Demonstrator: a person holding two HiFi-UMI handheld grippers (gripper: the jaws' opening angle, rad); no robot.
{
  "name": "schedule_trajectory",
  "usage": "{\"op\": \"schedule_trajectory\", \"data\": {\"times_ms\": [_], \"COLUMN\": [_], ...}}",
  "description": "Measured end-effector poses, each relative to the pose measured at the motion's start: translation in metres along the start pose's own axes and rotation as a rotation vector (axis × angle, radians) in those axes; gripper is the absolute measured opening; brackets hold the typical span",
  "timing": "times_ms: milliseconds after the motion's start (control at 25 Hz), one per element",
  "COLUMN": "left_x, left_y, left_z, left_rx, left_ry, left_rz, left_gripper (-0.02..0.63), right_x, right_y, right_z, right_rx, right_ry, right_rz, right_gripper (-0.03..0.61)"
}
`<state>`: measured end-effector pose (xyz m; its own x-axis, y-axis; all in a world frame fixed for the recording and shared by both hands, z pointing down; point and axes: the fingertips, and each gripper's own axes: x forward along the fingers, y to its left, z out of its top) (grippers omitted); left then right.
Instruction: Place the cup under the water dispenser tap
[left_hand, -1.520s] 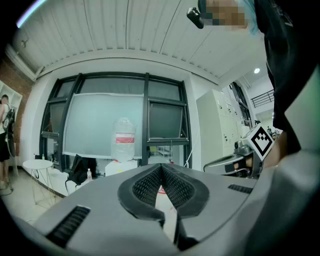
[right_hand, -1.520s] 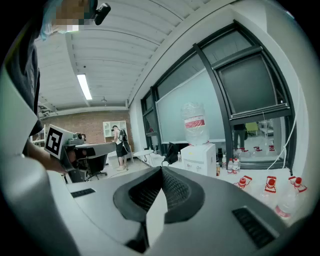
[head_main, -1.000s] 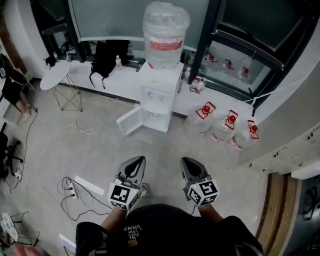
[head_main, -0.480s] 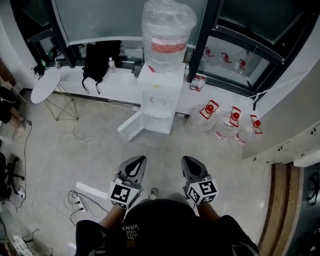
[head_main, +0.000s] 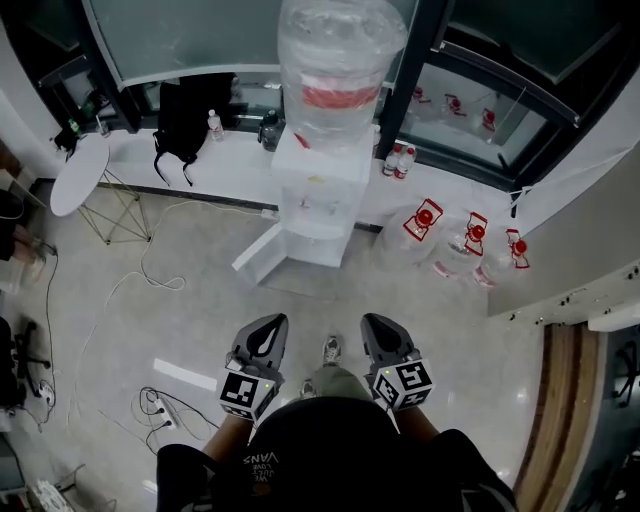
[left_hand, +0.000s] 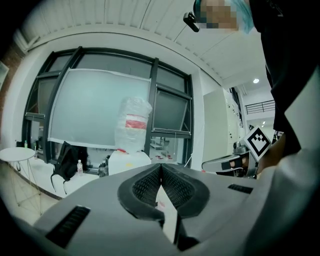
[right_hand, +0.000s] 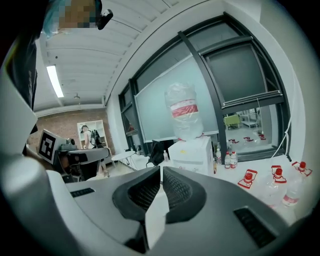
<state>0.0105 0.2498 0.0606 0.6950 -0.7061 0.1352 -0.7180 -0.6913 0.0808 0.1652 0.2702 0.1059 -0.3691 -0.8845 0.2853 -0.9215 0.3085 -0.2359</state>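
Observation:
The white water dispenser (head_main: 318, 190) stands against the window ledge with a big clear bottle (head_main: 338, 55) on top. Its lower cabinet door (head_main: 258, 250) hangs open to the left. I see no cup in any view. My left gripper (head_main: 272, 320) and right gripper (head_main: 375, 320) are held side by side in front of the person's body and point at the dispenser from well short of it. Both are shut with nothing between the jaws. In the left gripper view the dispenser (left_hand: 129, 159) shows beyond the shut gripper (left_hand: 160, 165). The right gripper view shows the dispenser (right_hand: 192, 150) above its shut gripper (right_hand: 161, 167).
Three spare water bottles with red caps (head_main: 445, 240) lie on the floor right of the dispenser. A black backpack (head_main: 185, 118) hangs on the ledge, and small bottles (head_main: 396, 160) stand there. A round white table (head_main: 78, 172) is at the left. Cables and a power strip (head_main: 160, 405) lie at the lower left.
The person has walked toward the dispenser, which now looms larger and nearer. Both grippers came forward with the body, still side by side and shut.

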Motion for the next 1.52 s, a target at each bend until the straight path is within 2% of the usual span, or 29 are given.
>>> {"op": "schedule_trajectory", "data": {"times_ms": [360,600,720,840,1200,1400,1520], "left_x": [0.08,0.116,0.126,0.134,0.143,0.147,0.145], "left_y": [0.041,0.067,0.082,0.1,0.162,0.203,0.223], "left_z": [0.012,0.007,0.005,0.002,-0.008,-0.034,-0.056], "left_rx": [0.012,0.016,0.019,0.027,0.059,0.066,0.065], "left_ry": [0.002,0.026,0.033,0.042,0.054,0.043,0.036], "left_rz": [0.061,0.103,0.092,0.05,-0.124,-0.135,-0.116], "left_gripper": [0.019,0.018,0.019,0.018,0.018,0.019,0.018], "right_x": [0.081,0.121,0.136,0.155,0.21,0.255,0.276], "right_y": [-0.047,-0.064,-0.065,-0.057,-0.03,-0.02,-0.019], "right_z": [0.031,0.033,0.029,0.033,0.029,0.004,-0.022], "right_rx": [-0.081,-0.102,-0.101,-0.072,-0.011,-0.009,-0.006], "right_ry": [0.03,0.051,0.076,0.047,-0.007,0.021,0.088], "right_rz": [0.095,0.155,0.147,0.13,-0.025,-0.049,-0.05], "right_gripper": [0.044,0.044,0.044,0.044,0.044,0.044,0.044]}}
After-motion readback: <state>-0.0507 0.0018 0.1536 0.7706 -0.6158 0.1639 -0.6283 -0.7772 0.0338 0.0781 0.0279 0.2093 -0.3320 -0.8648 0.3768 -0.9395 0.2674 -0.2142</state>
